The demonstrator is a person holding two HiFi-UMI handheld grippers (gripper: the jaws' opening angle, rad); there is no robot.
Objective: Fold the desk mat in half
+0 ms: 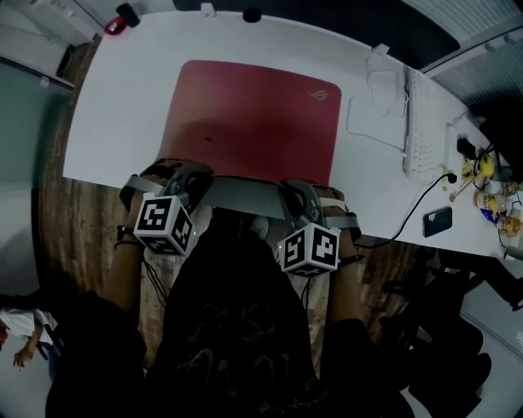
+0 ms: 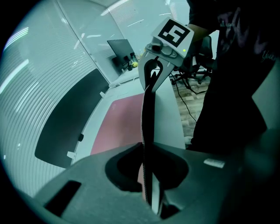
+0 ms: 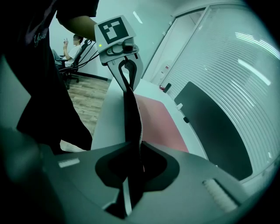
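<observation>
A red desk mat [image 1: 249, 114] lies on the white table [image 1: 114, 98]. Its near edge is lifted off the table, and the grey underside [image 1: 243, 196] shows as a strip between my two grippers. My left gripper [image 1: 192, 176] is shut on the mat's near left corner, and my right gripper [image 1: 294, 191] is shut on the near right corner. In the left gripper view the mat's edge [image 2: 148, 113] runs as a thin dark band from my left gripper [image 2: 149, 177] up to the right gripper [image 2: 157, 72]. The right gripper view mirrors this: the edge [image 3: 131, 118] leads from my right gripper [image 3: 131, 175] to the left gripper [image 3: 127, 70].
A white keyboard [image 1: 422, 122] and a white cable [image 1: 384, 82] lie right of the mat. A phone [image 1: 437, 220] and small bottles [image 1: 490, 192] sit at the table's right end. A red and black object [image 1: 119, 20] is at the far left corner. A seated person [image 3: 74, 46] is in the background.
</observation>
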